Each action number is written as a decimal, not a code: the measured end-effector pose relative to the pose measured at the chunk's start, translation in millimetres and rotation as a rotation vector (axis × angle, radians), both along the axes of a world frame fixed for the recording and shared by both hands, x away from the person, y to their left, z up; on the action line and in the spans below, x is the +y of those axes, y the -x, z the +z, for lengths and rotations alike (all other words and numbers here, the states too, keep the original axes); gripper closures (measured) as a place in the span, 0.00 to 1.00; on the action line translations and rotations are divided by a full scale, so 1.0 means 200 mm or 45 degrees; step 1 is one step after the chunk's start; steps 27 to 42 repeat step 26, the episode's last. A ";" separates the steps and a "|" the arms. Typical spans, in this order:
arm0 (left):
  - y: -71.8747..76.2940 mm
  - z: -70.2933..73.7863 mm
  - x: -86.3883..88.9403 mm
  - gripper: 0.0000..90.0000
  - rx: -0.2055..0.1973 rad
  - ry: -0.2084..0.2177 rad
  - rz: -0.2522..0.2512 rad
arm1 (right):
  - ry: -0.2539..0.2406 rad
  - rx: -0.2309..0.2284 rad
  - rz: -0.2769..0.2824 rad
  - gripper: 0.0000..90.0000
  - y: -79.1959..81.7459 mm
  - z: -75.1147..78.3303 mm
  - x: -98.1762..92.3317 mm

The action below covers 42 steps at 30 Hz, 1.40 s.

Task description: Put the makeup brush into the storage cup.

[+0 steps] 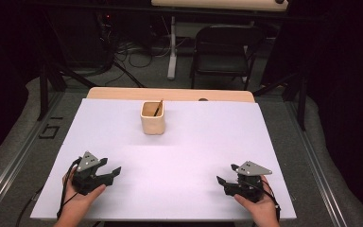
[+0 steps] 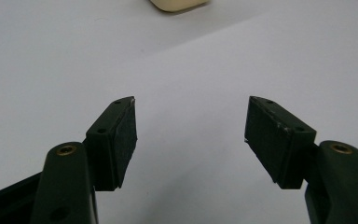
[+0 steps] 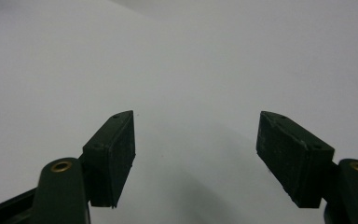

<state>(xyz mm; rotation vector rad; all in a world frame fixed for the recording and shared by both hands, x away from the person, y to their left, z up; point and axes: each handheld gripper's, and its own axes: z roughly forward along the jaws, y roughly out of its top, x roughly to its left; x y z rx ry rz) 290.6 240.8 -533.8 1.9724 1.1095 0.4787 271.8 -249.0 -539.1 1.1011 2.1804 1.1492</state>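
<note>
One cup [image 1: 152,118] is standing upright at the far middle of the white sheet [image 1: 184,142]; one stick [image 1: 158,108] is being leaned inside it, tip up-right. Two grippers, left [image 1: 115,171] and right [image 1: 220,180], are being held near, jaws spread, empty.

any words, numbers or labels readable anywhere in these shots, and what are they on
"G1" (roughly; dark, blocky marks, reading unsure), on the grey floor left of the table.
None on the beige cup, the white table sheet, the left gripper or the right gripper.
</note>
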 end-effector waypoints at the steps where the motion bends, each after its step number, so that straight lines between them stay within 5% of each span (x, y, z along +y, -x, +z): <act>1: 0.00 0.00 0.00 0.38 0.003 0.003 0.002 | -0.005 -0.001 -0.003 0.32 0.00 0.00 0.00; 42: -0.03 -0.03 0.05 0.36 0.047 0.007 0.058 | -0.013 0.034 -0.039 0.29 -0.02 -0.03 -0.04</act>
